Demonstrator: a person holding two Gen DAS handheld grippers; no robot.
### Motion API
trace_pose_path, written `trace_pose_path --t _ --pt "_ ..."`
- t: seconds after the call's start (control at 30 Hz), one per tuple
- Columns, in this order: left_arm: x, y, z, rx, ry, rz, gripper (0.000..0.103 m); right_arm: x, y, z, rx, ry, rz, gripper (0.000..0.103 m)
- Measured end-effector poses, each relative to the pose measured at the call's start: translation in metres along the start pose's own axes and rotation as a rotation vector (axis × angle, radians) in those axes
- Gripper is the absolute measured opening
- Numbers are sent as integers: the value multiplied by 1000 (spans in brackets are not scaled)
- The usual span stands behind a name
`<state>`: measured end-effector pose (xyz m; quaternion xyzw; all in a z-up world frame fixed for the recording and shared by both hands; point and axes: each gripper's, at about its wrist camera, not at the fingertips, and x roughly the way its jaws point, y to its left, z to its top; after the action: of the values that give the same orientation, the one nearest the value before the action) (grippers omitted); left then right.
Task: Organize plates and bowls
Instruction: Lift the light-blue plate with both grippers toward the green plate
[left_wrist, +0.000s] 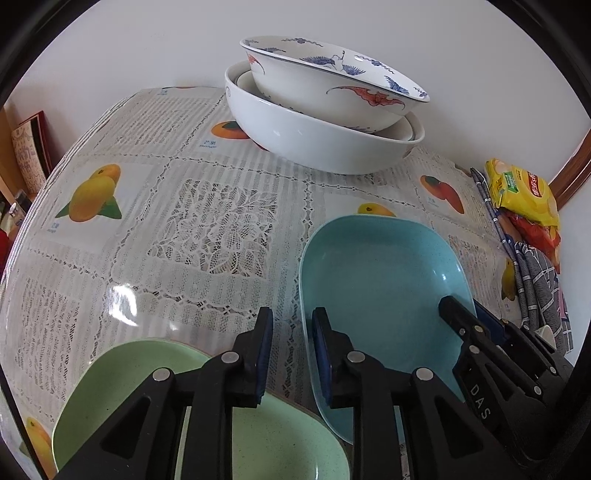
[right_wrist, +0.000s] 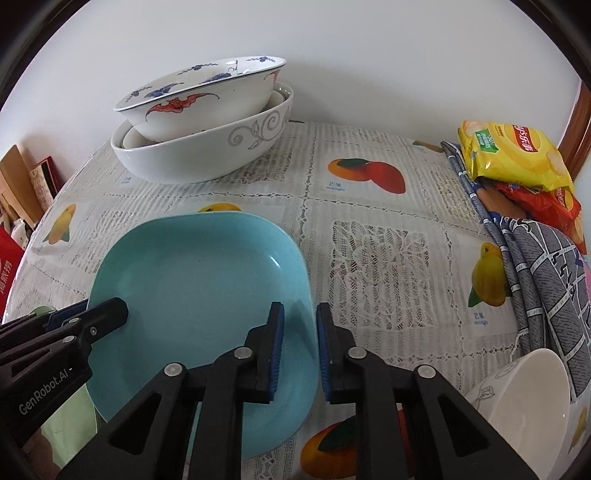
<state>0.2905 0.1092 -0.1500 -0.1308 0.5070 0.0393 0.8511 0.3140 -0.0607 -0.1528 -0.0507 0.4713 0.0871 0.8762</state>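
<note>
A blue square plate lies on the table near the front. My left gripper is open, its jaws straddling the plate's left rim. My right gripper is open, its jaws straddling the plate's right rim; it also shows in the left wrist view. A green plate lies under my left gripper, to the left of the blue one. At the back, a painted bowl sits tilted in a big white bowl, with a smaller bowl between them.
A white bowl stands at the front right. Snack bags and a folded grey cloth lie along the table's right edge. The lace tablecloth covers the table. A wall stands behind the bowls.
</note>
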Motion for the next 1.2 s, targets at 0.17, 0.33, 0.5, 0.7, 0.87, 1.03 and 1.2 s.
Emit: trace_pose_path --t 0.17,0.33,0.5,0.7,0.87,1.03,1.2 --pt "0 -6 0 24 -17 -11 10 -5 0 1 8 -20 26 7" --pt "-8 0 -1 -2 -31 -27 9 -18 2 2 18 -47 43 5" --pt "-26 2 -2 -5 -62 -36 8 -33 3 2 34 -70 69 4" --pt "-51 5 -5 -20 -96 -61 8 -58 4 1 45 -104 89 3" --pt "-68 0 -11 -11 -119 -77 8 -79 2 -3 53 -127 81 3" --pt "-81 -4 -17 -7 -129 -100 8 -97 -6 -11 70 -140 78 3" --pt "-94 -12 -27 10 -138 -107 8 -114 -15 -21 94 -150 76 3"
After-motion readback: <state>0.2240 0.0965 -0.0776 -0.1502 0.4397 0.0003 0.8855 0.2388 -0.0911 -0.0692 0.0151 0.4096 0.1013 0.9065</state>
